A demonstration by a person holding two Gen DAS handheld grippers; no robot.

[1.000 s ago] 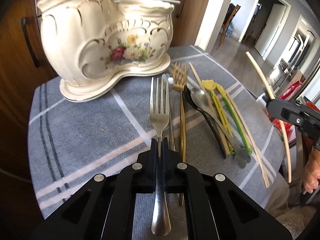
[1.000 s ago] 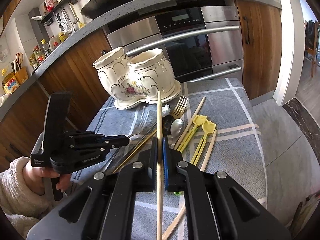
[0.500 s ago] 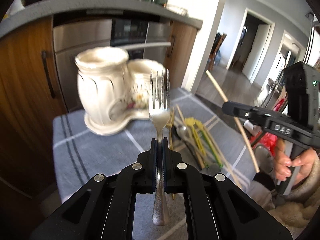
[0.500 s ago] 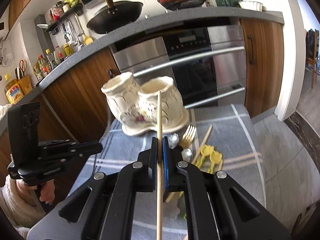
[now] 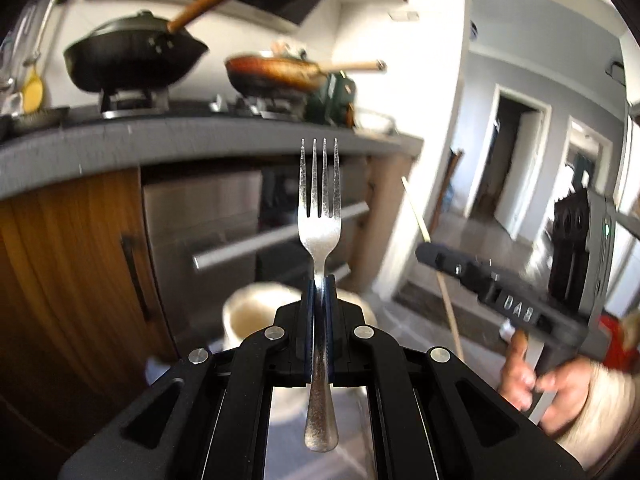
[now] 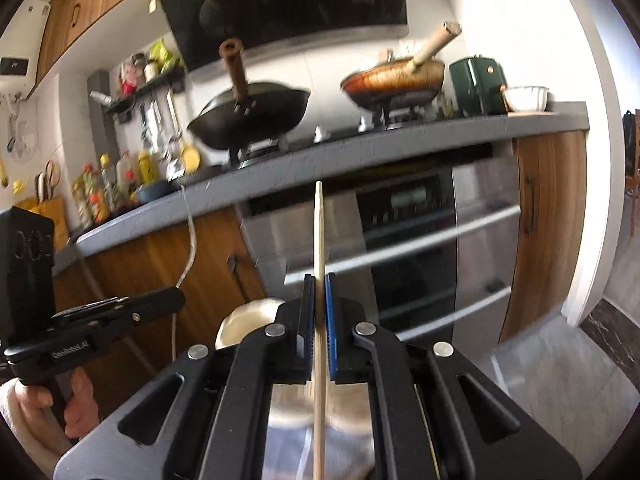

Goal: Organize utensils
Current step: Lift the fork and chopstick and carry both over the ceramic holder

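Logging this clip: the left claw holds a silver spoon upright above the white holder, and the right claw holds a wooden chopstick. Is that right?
Not quite. The left claw holds a silver fork, not a spoon; the left wrist view shows its four prongs pointing up. The rest stands: the white holder sits below, and the right claw holds a wooden chopstick.

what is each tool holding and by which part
The left tool grips the silver fork at its neck. The right tool clamps a wooden chopstick around mid-length.
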